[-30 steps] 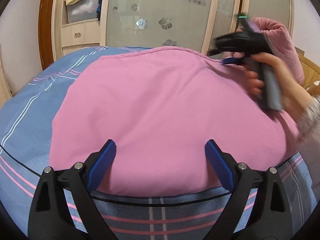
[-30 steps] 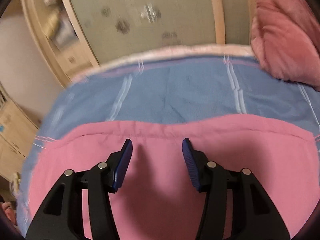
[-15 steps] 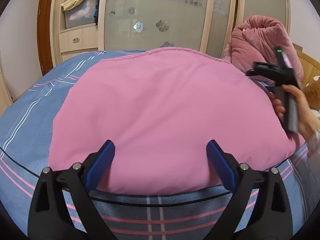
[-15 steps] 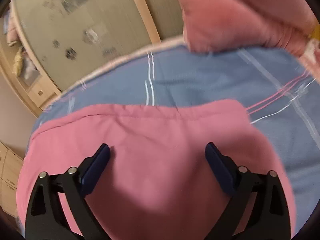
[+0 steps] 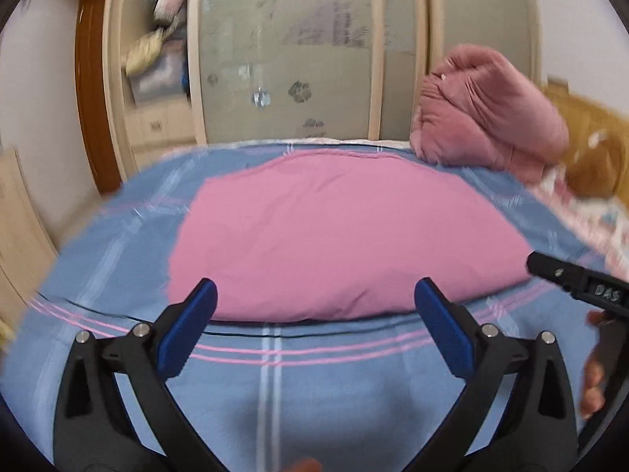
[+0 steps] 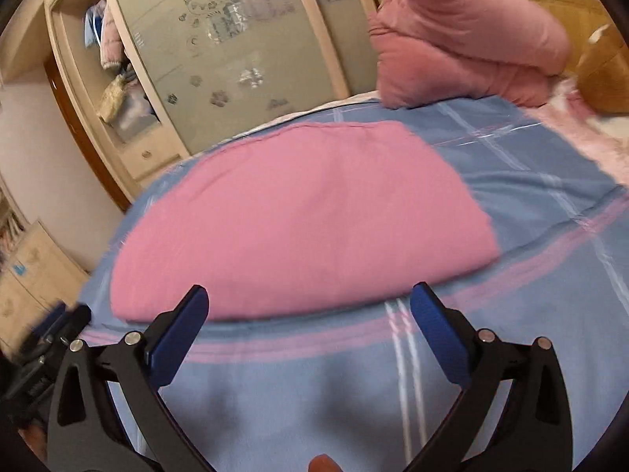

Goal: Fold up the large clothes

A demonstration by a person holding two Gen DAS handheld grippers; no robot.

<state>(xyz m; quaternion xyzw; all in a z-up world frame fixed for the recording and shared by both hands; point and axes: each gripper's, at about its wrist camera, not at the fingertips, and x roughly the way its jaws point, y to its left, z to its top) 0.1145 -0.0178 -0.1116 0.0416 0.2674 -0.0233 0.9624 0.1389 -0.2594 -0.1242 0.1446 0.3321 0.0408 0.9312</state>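
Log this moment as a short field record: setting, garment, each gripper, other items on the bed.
setting: bed with a blue striped sheet, wardrobe behind
garment: pink cloth lying flat and folded on the sheet
left gripper: jaws opening, nothing between them, clear of the cloth's near edge
right gripper: jaws opening, nothing between them, at the cloth's near edge, contact unclear
other items: bundled pink quilt at the far right of the bed
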